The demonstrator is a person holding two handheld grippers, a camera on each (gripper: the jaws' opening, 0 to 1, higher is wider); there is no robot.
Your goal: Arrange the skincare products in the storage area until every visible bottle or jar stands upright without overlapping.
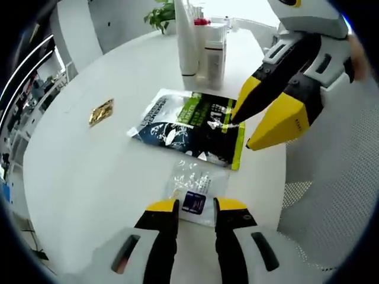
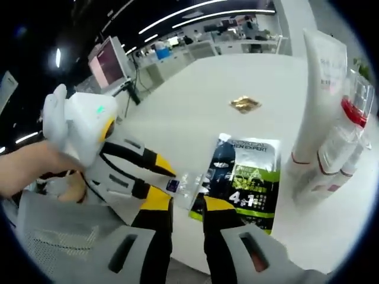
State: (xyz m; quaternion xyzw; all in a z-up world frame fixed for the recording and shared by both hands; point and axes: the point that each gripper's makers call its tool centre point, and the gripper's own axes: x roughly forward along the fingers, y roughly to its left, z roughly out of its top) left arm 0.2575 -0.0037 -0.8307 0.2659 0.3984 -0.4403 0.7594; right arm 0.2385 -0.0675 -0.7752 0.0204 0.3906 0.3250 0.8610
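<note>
A tall white tube [image 1: 187,41] [image 2: 317,100], a red-capped bottle [image 1: 204,26] [image 2: 346,136] and a clear box [image 1: 216,53] stand upright together at the far side of the round white table [image 1: 89,165]. A dark blue and green sachet [image 1: 189,127] [image 2: 246,177] lies flat in the middle. Nearer me lies a small clear sachet [image 1: 195,186] [image 2: 185,183]. My left gripper [image 1: 195,206] [image 2: 160,177] is open, and the clear sachet's near edge lies between its tips. My right gripper [image 1: 243,130] [image 2: 188,202] is open, its tips at the green sachet's edge.
A small gold sachet [image 1: 100,112] [image 2: 244,105] lies apart on the table. A green plant [image 1: 163,15] stands behind the bottles. A white mesh chair [image 1: 331,195] [image 2: 53,236] sits at the table's edge, and a hand [image 2: 29,165] holds the left gripper. Desks and monitors fill the room beyond.
</note>
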